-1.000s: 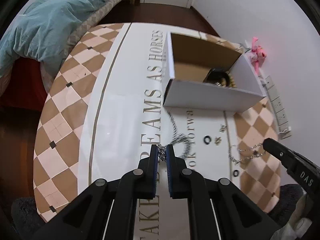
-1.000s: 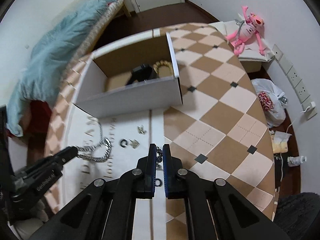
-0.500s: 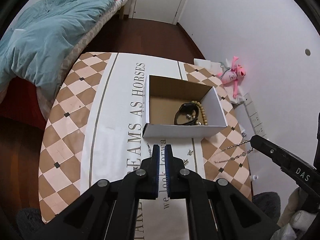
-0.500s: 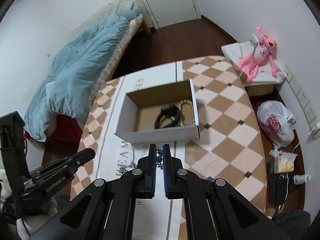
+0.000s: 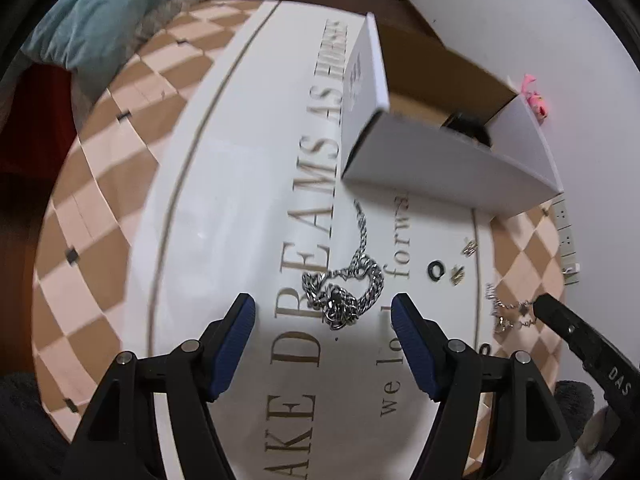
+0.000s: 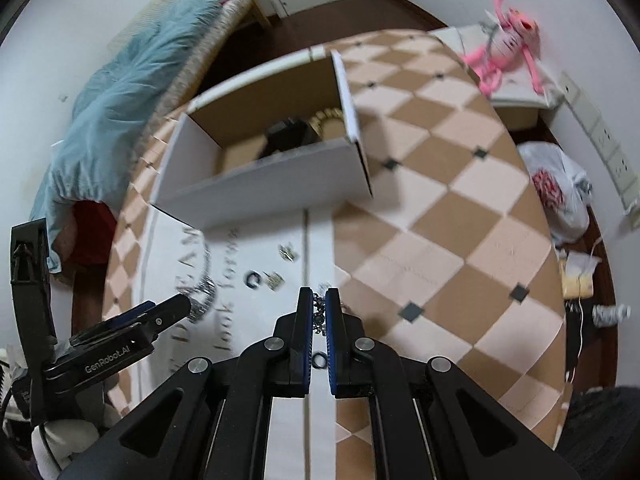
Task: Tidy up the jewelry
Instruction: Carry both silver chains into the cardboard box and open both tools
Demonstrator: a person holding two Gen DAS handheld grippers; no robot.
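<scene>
A thick silver chain (image 5: 344,288) lies loose in a heap on the white printed cloth (image 5: 248,200), just ahead of my left gripper (image 5: 323,312), which is open and empty. My right gripper (image 6: 319,312) is shut on a thin silver chain (image 6: 319,314); that chain shows by its tip in the left wrist view (image 5: 510,312). The open white box (image 5: 452,164) stands beyond, holding a black band (image 6: 286,136) and a beaded bracelet (image 6: 328,116). Small black rings (image 5: 437,270) (image 6: 253,279) and small earrings (image 5: 457,275) lie between the two grippers.
The table has a brown checked cloth (image 6: 440,216). A bed with a teal blanket (image 6: 132,96) stands at the left. A pink plush toy (image 6: 504,60), wall sockets and a plastic bag (image 6: 560,192) are at the right by the wall.
Both grippers came back down to the table. The left gripper opened and let the thick chain drop onto the cloth. The right gripper stays shut on the thin chain.
</scene>
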